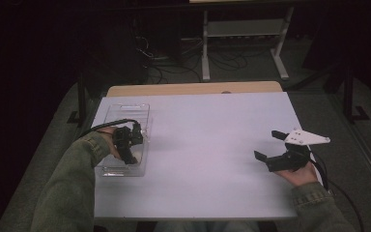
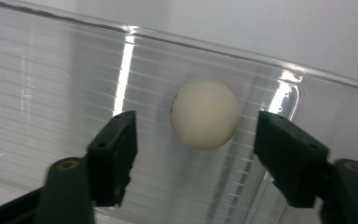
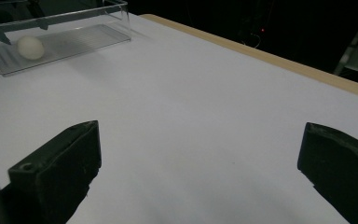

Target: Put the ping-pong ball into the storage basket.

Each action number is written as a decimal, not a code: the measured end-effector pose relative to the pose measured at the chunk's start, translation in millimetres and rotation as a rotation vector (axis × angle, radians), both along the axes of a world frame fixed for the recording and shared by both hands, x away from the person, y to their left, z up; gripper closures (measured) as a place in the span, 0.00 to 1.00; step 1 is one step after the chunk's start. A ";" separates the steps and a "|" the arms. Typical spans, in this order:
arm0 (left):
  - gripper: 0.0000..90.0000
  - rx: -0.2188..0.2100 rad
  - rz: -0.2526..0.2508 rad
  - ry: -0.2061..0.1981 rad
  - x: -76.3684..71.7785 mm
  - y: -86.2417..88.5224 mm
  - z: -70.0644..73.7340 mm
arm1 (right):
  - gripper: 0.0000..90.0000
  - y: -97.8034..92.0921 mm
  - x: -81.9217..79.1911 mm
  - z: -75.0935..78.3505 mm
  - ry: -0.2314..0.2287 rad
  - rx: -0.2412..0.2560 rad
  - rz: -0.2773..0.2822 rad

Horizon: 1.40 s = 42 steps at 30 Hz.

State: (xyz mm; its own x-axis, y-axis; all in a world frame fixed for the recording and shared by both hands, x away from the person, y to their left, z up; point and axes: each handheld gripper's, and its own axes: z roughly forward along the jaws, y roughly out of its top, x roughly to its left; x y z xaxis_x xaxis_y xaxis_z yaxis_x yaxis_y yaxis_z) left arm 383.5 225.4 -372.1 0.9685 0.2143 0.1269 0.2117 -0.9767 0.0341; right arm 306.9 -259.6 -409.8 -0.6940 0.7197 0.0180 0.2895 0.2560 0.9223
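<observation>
A white ball [image 2: 205, 114] lies on the ribbed floor of a clear plastic box [image 2: 51, 70], near its curved end wall. My left gripper [image 2: 195, 123] is open and points down into the box, one jaw on each side of the ball with a gap at both sides. From above, the left gripper [image 1: 128, 144] hangs over the near half of the box [image 1: 125, 113] at the table's left. My right gripper [image 1: 268, 145] stands open and empty over the table's right side. In the right gripper view, the gripper [image 3: 200, 137] faces bare table, with the ball [image 3: 30, 47] far off in the box [image 3: 84, 37].
The white tabletop [image 1: 207, 145] has a wooden strip [image 1: 193, 89] along its far edge. Behind it on the dark floor stand a white desk frame [image 1: 205, 48] and loose cables [image 1: 164, 63]. Green sleeves come in from the bottom.
</observation>
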 end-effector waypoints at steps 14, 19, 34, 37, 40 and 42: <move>0.00 -0.027 0.087 -0.049 1.8 7.7 8.9 | 0.00 0.4 -1.2 0.5 -0.003 -0.003 -0.002; 0.00 -0.055 0.101 -0.074 1.5 12.3 14.8 | 0.00 1.8 -1.5 0.1 -0.002 -0.011 0.003; 0.00 -0.200 0.165 -0.115 -5.6 32.4 33.8 | 0.00 1.4 -1.9 0.5 -0.005 -0.009 0.002; 0.00 -0.207 0.171 -0.117 -8.0 33.3 34.3 | 0.00 1.2 -1.8 0.5 -0.005 -0.010 0.002; 0.00 -0.225 0.167 -0.127 -11.8 33.3 34.9 | 0.00 1.5 -1.7 0.3 -0.003 -0.012 0.001; 0.00 -0.238 0.165 -0.136 -13.6 33.3 35.5 | 0.00 1.8 -1.7 0.2 -0.002 -0.013 0.001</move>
State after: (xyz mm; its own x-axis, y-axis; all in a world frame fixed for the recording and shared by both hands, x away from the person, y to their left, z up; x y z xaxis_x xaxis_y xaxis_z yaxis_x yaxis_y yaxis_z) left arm 369.9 258.7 -336.7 0.8955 0.4068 0.1805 0.3447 -0.8906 0.2967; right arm 305.2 -257.9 -409.6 -0.6951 0.7189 0.0073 0.2873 0.2684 0.9195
